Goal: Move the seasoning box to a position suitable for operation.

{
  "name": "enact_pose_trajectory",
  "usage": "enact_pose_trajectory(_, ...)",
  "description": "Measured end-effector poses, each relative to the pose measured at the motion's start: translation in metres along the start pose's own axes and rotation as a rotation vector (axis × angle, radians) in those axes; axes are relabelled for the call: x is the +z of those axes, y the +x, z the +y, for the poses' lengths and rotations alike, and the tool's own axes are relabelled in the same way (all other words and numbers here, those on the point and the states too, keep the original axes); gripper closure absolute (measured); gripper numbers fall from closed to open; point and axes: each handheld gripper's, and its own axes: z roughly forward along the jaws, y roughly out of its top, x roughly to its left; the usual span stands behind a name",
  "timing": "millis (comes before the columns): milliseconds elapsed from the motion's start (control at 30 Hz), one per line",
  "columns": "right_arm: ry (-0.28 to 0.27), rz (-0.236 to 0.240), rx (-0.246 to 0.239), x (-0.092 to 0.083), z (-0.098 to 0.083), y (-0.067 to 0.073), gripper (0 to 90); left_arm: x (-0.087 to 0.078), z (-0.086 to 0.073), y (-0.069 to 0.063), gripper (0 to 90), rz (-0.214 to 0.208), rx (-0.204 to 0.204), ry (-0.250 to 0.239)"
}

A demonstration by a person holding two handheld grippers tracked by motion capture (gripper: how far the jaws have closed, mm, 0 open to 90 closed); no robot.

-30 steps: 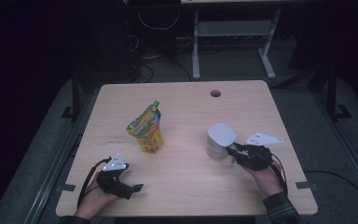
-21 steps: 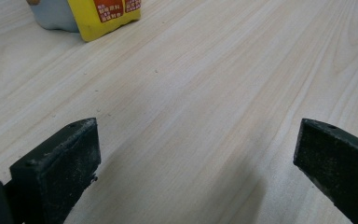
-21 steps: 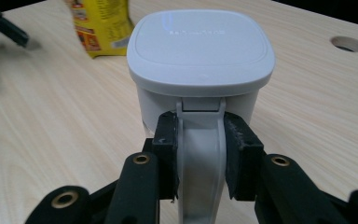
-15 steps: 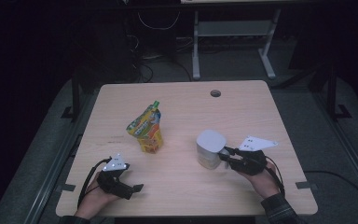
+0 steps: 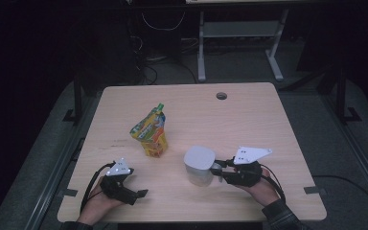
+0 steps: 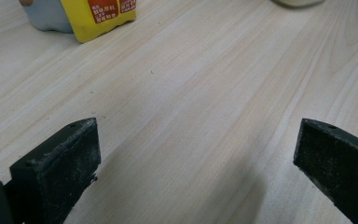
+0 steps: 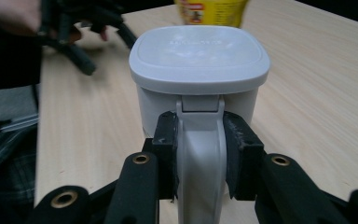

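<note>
Slid the white lidded plastic mug [image 5: 199, 165] left across the wooden desk [image 5: 249, 120], right gripper [image 7: 199, 154] jaws pinching its handle. Left gripper [image 6: 191, 158] jaws spread, empty. Could tip if tugged hard.

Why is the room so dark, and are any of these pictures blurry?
High view: light falls on the table alone, the surroundings are dim. Left gripper view: evenly lit, sharp wood grain. Right gripper view: the white lidded cup is sharp; the yellow pouch and far hand are blurred.
</note>
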Motion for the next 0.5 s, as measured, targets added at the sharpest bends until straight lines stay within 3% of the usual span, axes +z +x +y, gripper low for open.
enact_pose_trajectory(100, -0.002, 0.065, -0.026, 0.0025, -0.0019, 0.0041, 68.3, 0.0001, 0.0, -0.0001, 0.2, -0.001, 0.001, 0.003)
enact_pose_trajectory(167, 0.002, 0.079, -0.036, 0.0037, -0.003, 0.0057, 68.2, 0.0005, -0.0001, -0.0006, 0.2, -0.001, -0.004, -0.001)
enact_pose_trajectory(400, 0.027, 0.084, -0.041, 0.0062, -0.0051, 0.0068, 67.3, 0.0011, -0.0002, -0.0003, 0.2, -0.004, -0.001, 0.003)
enact_pose_trajectory(500, 0.023, 0.081, -0.027, 0.0053, -0.005, 0.0068, 58.9, 0.0014, -0.0005, -0.0004, 0.2, -0.004, -0.007, 0.0)
